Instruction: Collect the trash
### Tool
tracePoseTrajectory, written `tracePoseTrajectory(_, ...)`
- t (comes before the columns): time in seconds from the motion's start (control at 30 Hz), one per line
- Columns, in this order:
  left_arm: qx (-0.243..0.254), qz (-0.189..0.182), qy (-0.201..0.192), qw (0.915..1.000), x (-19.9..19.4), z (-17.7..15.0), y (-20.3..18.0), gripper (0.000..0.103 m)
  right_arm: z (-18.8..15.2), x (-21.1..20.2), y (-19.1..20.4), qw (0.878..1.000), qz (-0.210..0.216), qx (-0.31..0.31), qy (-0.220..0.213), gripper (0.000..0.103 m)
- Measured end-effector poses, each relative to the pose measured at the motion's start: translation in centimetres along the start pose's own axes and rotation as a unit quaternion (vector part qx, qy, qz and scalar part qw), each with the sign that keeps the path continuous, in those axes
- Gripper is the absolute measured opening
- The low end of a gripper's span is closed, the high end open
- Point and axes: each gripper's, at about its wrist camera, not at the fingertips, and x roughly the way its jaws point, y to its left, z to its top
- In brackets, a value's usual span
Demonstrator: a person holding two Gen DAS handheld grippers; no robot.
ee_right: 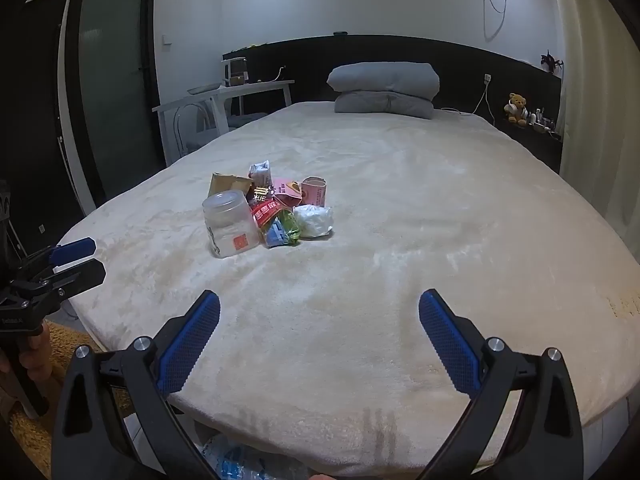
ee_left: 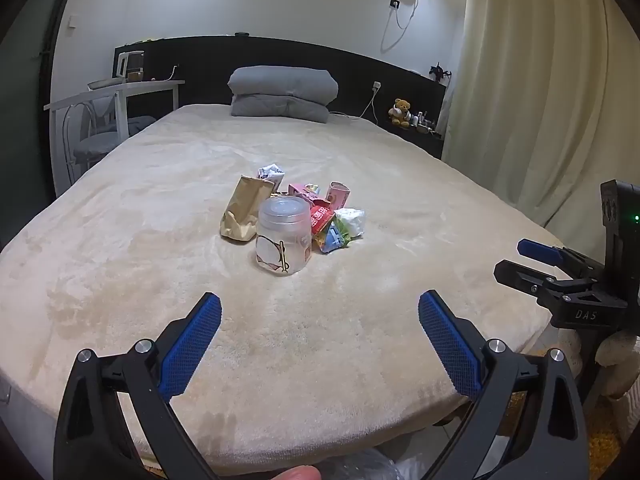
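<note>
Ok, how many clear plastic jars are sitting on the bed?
1. The clear plastic jar stands upright on the bed, at the front of the trash pile, beside the brown paper bag. Wrappers behind could hide something small.

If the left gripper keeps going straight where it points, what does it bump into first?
Probably the bed: the left gripper is open and tilts down at the bare blanket short of the jar. Depth is hard to judge.
</note>
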Motion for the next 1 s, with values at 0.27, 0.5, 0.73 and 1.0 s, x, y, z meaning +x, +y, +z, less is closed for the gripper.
tracePoseTrajectory(0.27, -0.001, 0.003, 0.000, 1.0000, 0.2, -0.1, -0.1, 0.097, 0.1, -0.1, -0.2, 1.000, 0.000, 0.000, 0.006, 0.099)
tracePoseTrajectory(0.5, -0.004, 0.002, 0.001, 1.0000, 0.1, 0.0, 0.1, 0.097, 0.0, 0.5, 0.1, 1.000, -0.002, -0.006, 0.006, 0.099)
tracePoseTrajectory(0.73, -0.005, -0.001, 0.001, 1.0000, -0.1, -0.1, 0.3, 0.097, 0.0, 0.1, 0.3, 1.000, -0.006, -0.009, 0.005, 0.099)
tracePoseTrajectory(1.0, -0.007, 0.001, 0.004, 1.0000, 0.1, -0.2, 0.5, 0.097, 0.1, 0.1, 0.3, 1.000, -0.006, -0.010, 0.006, 0.099)
